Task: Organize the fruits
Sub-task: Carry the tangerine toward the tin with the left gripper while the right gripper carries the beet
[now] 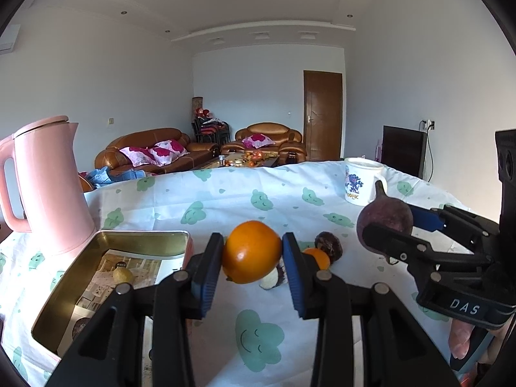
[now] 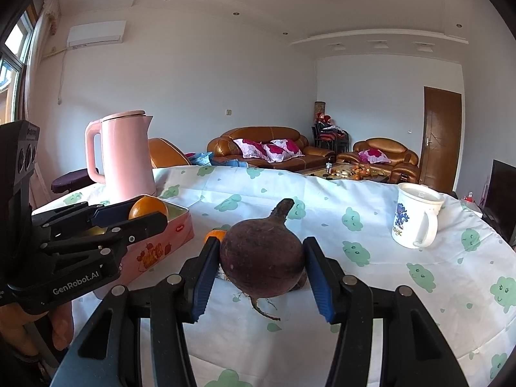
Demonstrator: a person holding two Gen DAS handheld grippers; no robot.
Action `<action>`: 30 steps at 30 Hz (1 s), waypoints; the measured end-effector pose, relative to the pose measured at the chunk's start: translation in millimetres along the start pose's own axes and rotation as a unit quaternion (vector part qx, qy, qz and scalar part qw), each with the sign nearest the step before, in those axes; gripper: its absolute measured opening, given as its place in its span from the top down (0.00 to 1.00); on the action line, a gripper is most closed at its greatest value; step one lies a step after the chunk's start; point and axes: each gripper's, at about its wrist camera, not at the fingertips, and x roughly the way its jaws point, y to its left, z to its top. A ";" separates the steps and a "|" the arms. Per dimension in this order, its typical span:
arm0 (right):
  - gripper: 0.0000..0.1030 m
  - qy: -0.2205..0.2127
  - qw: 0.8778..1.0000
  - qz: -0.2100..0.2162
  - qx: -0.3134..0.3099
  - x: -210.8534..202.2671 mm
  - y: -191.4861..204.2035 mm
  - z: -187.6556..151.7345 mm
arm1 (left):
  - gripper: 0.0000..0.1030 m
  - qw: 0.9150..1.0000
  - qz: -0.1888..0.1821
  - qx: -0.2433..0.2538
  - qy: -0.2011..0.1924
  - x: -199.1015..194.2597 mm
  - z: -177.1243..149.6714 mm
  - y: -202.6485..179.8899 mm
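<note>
My left gripper (image 1: pixel 253 254) is shut on an orange (image 1: pixel 251 251) and holds it above the table, just right of the open tin box (image 1: pixel 64 293). The box holds a small yellow fruit (image 1: pixel 122 274) on printed paper. My right gripper (image 2: pixel 262 262) is shut on a dark purple beet (image 2: pixel 262 259) held above the cloth; it also shows in the left wrist view (image 1: pixel 385 222). A small orange (image 1: pixel 319 257), a dark round fruit (image 1: pixel 329 245) and a cut piece (image 1: pixel 272 279) lie on the cloth behind my left gripper.
A pink kettle (image 1: pixel 48 190) stands at the left behind the tin box. A white mug (image 2: pixel 416 219) stands at the right on the cloud-print tablecloth (image 1: pixel 225 200). Sofas and a door are far behind.
</note>
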 end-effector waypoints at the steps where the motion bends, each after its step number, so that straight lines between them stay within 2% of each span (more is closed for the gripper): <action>1: 0.47 0.001 1.000 0.000 -0.002 0.6 0.5 0.3 | 0.62 1.000 0.002 0.000 0.002 -0.1 -0.4 0.9; 30: 0.47 0.014 0.999 0.039 -0.025 27.2 38.2 13.1 | 0.62 0.999 0.041 -0.020 0.014 -7.2 -7.3 38.7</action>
